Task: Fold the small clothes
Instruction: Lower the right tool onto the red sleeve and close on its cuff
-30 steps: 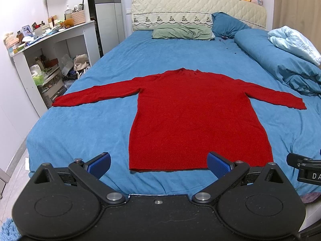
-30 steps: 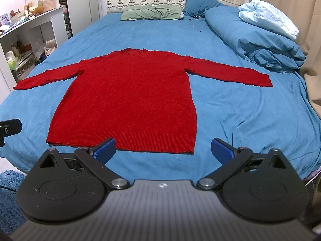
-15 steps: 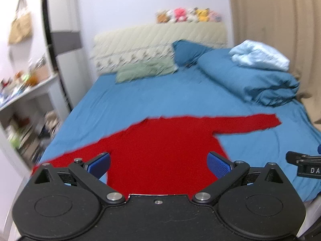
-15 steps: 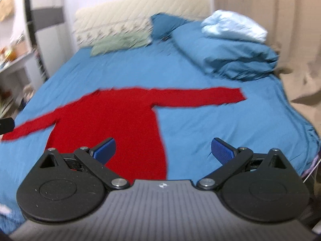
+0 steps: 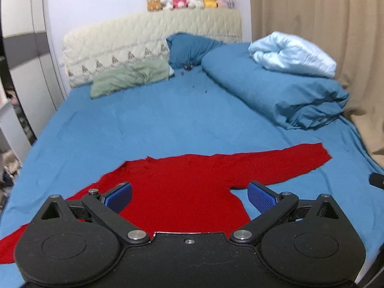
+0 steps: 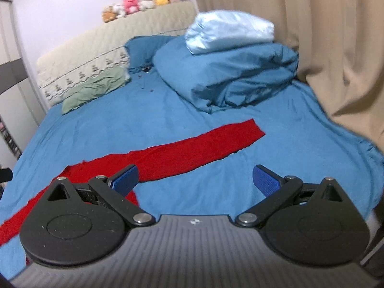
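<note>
A red knit sweater (image 5: 182, 192) lies flat on the blue bed sheet (image 5: 156, 124), sleeves spread to both sides. My left gripper (image 5: 189, 195) is open and empty above the sweater's body, below the collar. The right sleeve (image 6: 192, 148) stretches toward the right side of the bed in the right wrist view. My right gripper (image 6: 195, 180) is open and empty, above the sheet just in front of that sleeve. The sweater's hem is hidden behind the gripper bodies.
A rolled blue duvet (image 5: 276, 93) with a pale blue blanket (image 5: 292, 55) on top lies along the right side. A green pillow (image 5: 129, 79) and a blue pillow (image 5: 189, 50) lie by the headboard. A beige curtain (image 6: 324, 48) hangs at the right. A wardrobe (image 5: 21, 76) stands left.
Both grippers have moved forward and to the right over the bed, from beyond the hem to above the sweater's chest and right sleeve. Both jaws stay open.
</note>
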`<act>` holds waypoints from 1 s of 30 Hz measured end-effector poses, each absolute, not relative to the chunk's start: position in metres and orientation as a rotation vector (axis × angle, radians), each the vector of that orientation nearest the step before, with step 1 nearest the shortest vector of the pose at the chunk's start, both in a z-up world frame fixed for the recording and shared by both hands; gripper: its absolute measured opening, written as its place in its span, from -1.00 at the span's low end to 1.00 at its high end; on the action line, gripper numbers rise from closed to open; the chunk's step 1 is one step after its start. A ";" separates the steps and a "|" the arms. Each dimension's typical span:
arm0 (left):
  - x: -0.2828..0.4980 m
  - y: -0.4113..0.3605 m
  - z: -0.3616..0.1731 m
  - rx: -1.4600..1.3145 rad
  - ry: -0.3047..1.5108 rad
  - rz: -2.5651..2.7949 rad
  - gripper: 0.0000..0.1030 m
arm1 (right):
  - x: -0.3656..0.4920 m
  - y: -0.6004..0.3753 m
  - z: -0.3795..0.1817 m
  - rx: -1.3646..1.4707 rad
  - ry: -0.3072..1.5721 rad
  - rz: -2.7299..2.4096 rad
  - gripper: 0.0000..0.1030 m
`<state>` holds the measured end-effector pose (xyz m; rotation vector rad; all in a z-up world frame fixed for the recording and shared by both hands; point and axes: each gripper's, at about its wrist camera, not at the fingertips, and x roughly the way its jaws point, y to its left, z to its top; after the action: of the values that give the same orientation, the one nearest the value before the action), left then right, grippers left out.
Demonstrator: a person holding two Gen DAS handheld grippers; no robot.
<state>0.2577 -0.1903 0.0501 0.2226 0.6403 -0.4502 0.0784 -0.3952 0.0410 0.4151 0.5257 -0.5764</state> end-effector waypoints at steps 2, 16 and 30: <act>0.293 -0.200 0.032 0.192 0.682 -0.457 1.00 | 0.101 -0.416 0.017 0.452 0.532 -0.594 1.00; 0.443 -0.211 -0.145 0.220 0.882 -0.436 1.00 | 0.241 -0.533 -0.165 0.576 0.571 -0.764 0.84; 0.467 -0.202 -0.190 0.160 0.893 -0.427 1.00 | 0.284 -0.579 -0.194 0.560 0.519 -0.895 -0.52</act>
<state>0.4673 -0.2019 -0.1903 0.1598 0.8932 -0.4268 0.2845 -0.5787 -0.1937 0.5602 0.5187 -0.8949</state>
